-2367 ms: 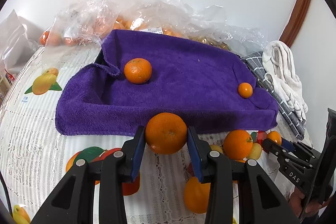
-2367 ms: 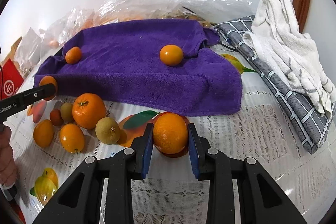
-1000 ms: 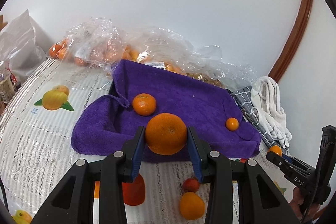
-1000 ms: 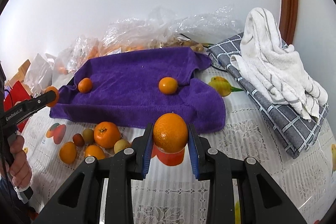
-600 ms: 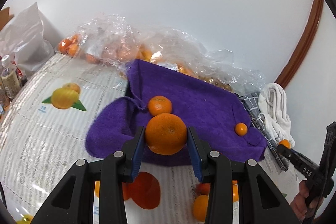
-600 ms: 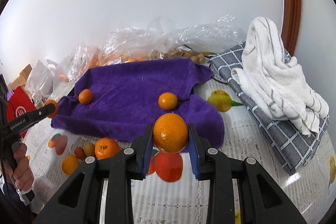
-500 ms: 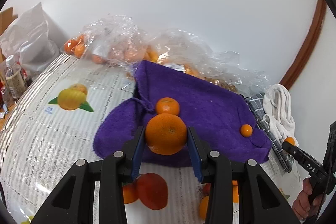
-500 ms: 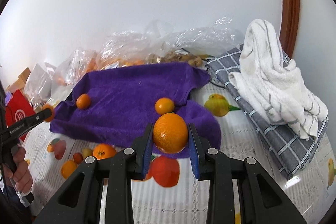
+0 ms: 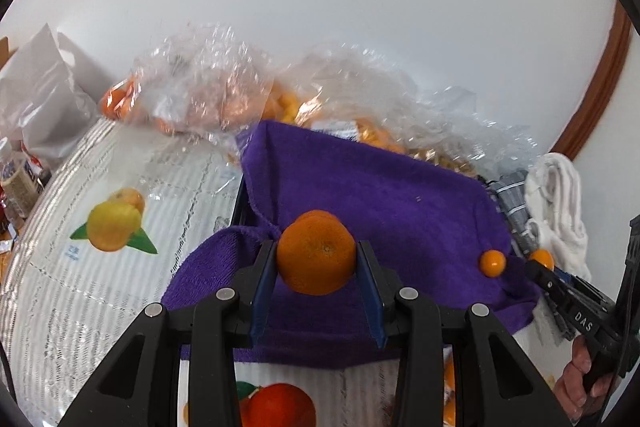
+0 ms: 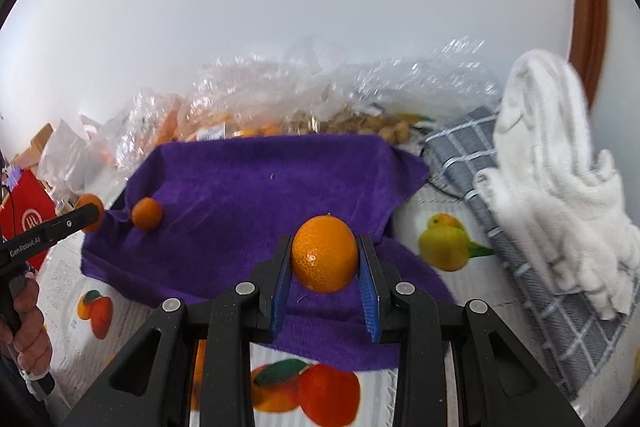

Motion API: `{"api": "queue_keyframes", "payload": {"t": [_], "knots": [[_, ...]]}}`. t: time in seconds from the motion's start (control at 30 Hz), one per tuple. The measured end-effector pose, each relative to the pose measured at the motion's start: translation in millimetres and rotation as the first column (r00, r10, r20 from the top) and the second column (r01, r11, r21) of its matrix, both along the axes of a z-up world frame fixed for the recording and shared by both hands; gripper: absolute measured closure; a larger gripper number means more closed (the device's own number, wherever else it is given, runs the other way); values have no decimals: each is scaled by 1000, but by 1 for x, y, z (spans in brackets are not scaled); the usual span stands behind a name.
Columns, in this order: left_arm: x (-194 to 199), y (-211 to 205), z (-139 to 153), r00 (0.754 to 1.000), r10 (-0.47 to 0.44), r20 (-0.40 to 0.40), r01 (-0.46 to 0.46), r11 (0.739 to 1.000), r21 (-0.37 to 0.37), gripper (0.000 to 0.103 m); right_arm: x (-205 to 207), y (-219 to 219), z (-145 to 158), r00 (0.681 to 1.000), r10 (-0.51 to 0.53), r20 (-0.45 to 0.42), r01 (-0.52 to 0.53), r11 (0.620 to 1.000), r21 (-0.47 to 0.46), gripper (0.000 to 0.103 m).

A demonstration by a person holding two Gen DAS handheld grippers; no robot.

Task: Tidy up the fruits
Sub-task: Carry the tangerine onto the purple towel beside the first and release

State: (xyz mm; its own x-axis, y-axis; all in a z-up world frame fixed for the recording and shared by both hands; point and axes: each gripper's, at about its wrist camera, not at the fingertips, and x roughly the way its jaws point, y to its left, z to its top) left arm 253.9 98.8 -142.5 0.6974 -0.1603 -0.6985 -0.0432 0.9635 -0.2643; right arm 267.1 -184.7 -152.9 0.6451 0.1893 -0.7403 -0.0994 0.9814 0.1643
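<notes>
My left gripper (image 9: pixel 316 259) is shut on a large orange (image 9: pixel 316 257) and holds it above the near left part of a purple towel (image 9: pixel 392 195). Another orange on the towel is mostly hidden behind it. A small orange (image 9: pixel 493 262) lies at the towel's right. My right gripper (image 10: pixel 325 259) is shut on an orange (image 10: pixel 325 254) above the near right part of the purple towel (image 10: pixel 248 195). A small orange (image 10: pixel 147 213) lies on the towel's left. The left gripper's tip (image 10: pixel 86 218) shows at the left edge.
Clear plastic bags of fruit (image 9: pixel 208 99) lie behind the towel by the wall. A white cloth (image 10: pixel 560 163) lies on a grey checked cloth (image 10: pixel 532 267) at the right. A white bag (image 9: pixel 44 87) and a red box (image 10: pixel 24 223) are at the left. The tablecloth (image 9: pixel 80 267) has printed fruit.
Both grippers have lifted their oranges and moved forward over the purple towel. The loose fruits on the tablecloth have dropped out of sight below the grippers.
</notes>
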Motion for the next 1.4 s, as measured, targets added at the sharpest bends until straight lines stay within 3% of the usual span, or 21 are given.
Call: {"api": "queue_keyframes", "payload": {"t": [0.37,0.63,1.0,1.2,1.27,1.4], "knots": [[1,-4,-27,999,-3,-34,3,1000,0,66,9,16,-37,998,34,-57,-36,999,-26,72],[1,-10,-30,999,1,-39,1,998,57,66,7,14,-39,998,21,-52,-22,999,-23,72],[2,-12,-31,1000,4,-30,-2,997,77,66,6,16,-39,999,17,-37,-19,999,-40,71],[2,-13,-32,1000,3,-30,-1,997,79,66,4,18,-38,999,33,-35,-34,999,-31,60],[3,-12,-32,1000,2,-28,0,997,82,66,2,19,-36,999,35,-30,-36,999,-26,47],[3,-13,-31,1000,-2,-28,5,996,91,64,-1,19,-32,999,34,-18,-35,999,-14,44]]}}
